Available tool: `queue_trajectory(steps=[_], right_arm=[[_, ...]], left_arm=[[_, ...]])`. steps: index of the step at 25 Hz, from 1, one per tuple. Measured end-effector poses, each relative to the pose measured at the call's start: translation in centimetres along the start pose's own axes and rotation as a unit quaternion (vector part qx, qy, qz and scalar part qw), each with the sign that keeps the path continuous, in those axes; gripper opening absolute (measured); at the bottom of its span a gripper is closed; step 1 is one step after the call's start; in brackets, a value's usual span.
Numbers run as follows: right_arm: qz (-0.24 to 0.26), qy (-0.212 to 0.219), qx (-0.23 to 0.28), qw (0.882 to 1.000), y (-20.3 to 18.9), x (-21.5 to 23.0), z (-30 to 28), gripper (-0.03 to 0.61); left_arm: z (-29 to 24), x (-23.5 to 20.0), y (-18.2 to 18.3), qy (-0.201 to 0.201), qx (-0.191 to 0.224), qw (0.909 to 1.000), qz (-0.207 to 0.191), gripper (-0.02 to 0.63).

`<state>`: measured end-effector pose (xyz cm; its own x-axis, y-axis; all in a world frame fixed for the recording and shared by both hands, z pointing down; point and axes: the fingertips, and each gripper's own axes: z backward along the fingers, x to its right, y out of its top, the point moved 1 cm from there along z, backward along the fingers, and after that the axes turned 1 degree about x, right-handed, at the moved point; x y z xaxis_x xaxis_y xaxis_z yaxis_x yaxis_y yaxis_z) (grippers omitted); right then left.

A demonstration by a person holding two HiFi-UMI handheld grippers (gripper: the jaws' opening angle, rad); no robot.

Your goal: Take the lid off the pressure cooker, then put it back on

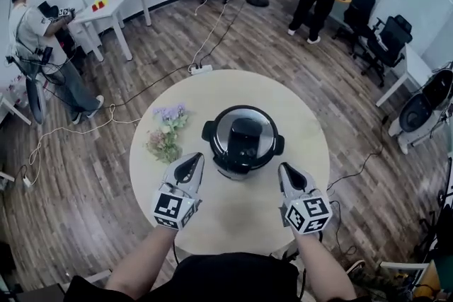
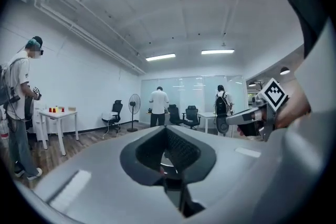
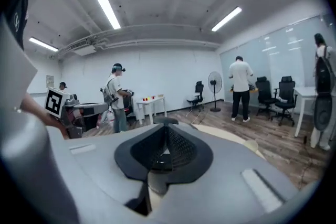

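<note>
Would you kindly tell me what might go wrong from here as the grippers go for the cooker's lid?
1. The left gripper and right gripper are both shut and empty; unless they open first, they may just shove the lid rather than grip it.
2. The flowers lie right beside the pressure cooker on the left gripper's side, so a wide approach might sweep them across the table.

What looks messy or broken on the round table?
Nothing stands out. The pressure cooker sits upright in the middle of the table with its lid on. The flowers rest beside it. The left gripper and right gripper hover nearby, shut and empty.
</note>
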<state>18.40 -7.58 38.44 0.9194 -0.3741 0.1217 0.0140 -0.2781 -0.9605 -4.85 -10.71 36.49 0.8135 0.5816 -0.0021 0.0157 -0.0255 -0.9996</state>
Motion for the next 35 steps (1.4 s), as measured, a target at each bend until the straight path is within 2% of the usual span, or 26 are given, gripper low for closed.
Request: queue_trajectory(steps=[5, 11, 17, 25, 35], right_arm=[[0.02, -0.035, 0.097, 0.994, 2.7, -0.6, 1.2, 0.009], [0.053, -0.039, 0.147, 0.987, 3.7, -1.9, 2.3, 0.008], [0.052, -0.068, 0.144, 0.986, 3.4, -1.0, 2.3, 0.006], [0.075, -0.059, 0.148, 0.984, 3.9, -1.9, 2.2, 0.006], [0.077, -0.054, 0.141, 0.986, 3.7, -2.3, 2.0, 0.006]], left_arm=[[-0.6, 1.2, 3.1, 0.001, 0.036, 0.9993, -0.011, 0.002], [-0.7, 2.4, 3.5, -0.004, 0.049, 0.9987, -0.013, 0.002], [-0.9, 2.6, 3.6, -0.004, 0.054, 0.9984, -0.019, 0.0], [-0.9, 2.7, 3.3, 0.0, 0.046, 0.9988, -0.016, 0.0], [-0.7, 2.9, 3.3, 0.0, 0.043, 0.9989, -0.015, 0.001]])
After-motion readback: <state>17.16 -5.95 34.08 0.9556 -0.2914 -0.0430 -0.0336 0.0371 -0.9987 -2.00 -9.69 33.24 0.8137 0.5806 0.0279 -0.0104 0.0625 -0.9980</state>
